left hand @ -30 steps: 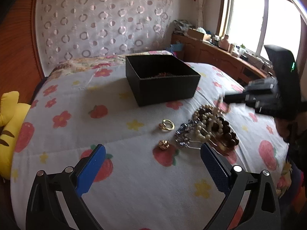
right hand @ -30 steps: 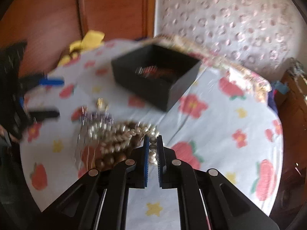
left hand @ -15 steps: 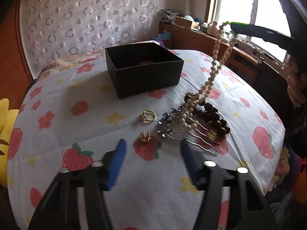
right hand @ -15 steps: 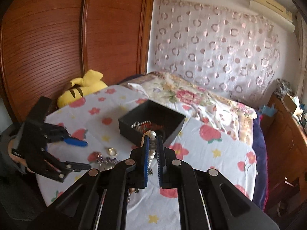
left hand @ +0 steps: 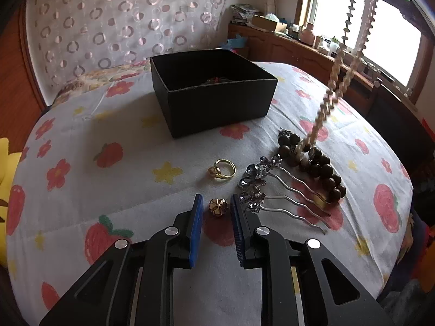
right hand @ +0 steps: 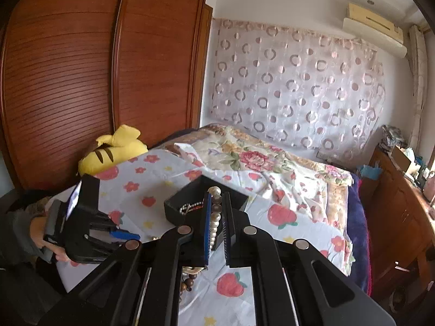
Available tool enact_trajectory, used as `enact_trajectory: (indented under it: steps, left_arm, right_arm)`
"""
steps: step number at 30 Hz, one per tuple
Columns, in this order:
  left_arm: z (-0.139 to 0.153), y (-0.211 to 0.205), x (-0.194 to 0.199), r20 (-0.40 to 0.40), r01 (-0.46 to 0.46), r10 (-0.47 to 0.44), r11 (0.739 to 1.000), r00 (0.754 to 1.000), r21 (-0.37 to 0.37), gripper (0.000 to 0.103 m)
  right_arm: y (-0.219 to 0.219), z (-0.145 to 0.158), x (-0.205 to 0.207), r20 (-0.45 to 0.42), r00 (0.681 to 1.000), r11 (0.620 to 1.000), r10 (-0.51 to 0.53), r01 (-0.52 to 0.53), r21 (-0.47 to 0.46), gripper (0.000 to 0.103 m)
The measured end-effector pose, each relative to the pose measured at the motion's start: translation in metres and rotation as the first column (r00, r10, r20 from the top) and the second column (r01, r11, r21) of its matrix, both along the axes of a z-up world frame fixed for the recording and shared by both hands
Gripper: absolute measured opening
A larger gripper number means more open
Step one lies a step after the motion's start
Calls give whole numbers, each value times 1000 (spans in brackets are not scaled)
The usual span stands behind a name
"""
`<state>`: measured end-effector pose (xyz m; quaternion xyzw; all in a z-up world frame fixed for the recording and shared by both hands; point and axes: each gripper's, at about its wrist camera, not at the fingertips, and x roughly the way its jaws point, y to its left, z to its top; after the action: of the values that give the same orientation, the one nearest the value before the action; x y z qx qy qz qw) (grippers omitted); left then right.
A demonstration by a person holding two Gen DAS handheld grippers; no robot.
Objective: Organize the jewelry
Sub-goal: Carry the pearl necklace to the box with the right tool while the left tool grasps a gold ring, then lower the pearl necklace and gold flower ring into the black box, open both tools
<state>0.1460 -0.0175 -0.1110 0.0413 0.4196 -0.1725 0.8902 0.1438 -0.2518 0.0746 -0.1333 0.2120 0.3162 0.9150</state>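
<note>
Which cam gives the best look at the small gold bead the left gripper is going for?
Left wrist view. The small gold bead lies sharp and unblocked on the bedsheet, between the tips of the left gripper, whose jaws have just been closing. In the right wrist view it is not visible; the right gripper's body blocks that area.

Left gripper [left hand: 216, 200] angled downward, jaws just closing, still slightly apart. Right gripper [right hand: 216, 199] raised, clamped shut; a hand [right hand: 40, 233] grips the left.

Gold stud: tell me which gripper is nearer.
Left. The left gripper straddles the gold stud; the right gripper is raised well above, holding the pearl necklace.
</note>
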Motion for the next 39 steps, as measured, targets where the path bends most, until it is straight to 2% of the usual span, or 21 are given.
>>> enact_trajectory:
  steps: [1,7,13,24,28,34,39]
  left_arm:
    - [0,0,0,0,6,-6,1000,1000,-4,14]
    - [6,-1,-3,26,10,-10,1000,1000,-10,13]
    - [24,6,-3,63,-7,8,1000,998,-29,13]
    - [67,18,16,119,-24,33,997,992,-77,13]
    - [76,21,27,109,-20,33,993,993,-115,13]
    - [82,20,39,107,-17,30,993,994,-116,13]
    - [85,18,51,109,-21,31,995,994,-99,13]
  right_arm:
    - [1,2,-2,4,1000,1000,0,0,2,9]
    - [6,9,-6,28,1000,1000,7,-7,-5,9]
    - [13,20,-4,52,999,1000,6,-6,-1,9]
    - [34,53,22,106,994,1000,-17,16,10,9]
    - [45,62,35,101,995,999,-26,23,29,9]
    - [60,60,55,102,994,999,-50,50,3,9]
    - [72,40,84,76,993,995,-88,90,-31,9]
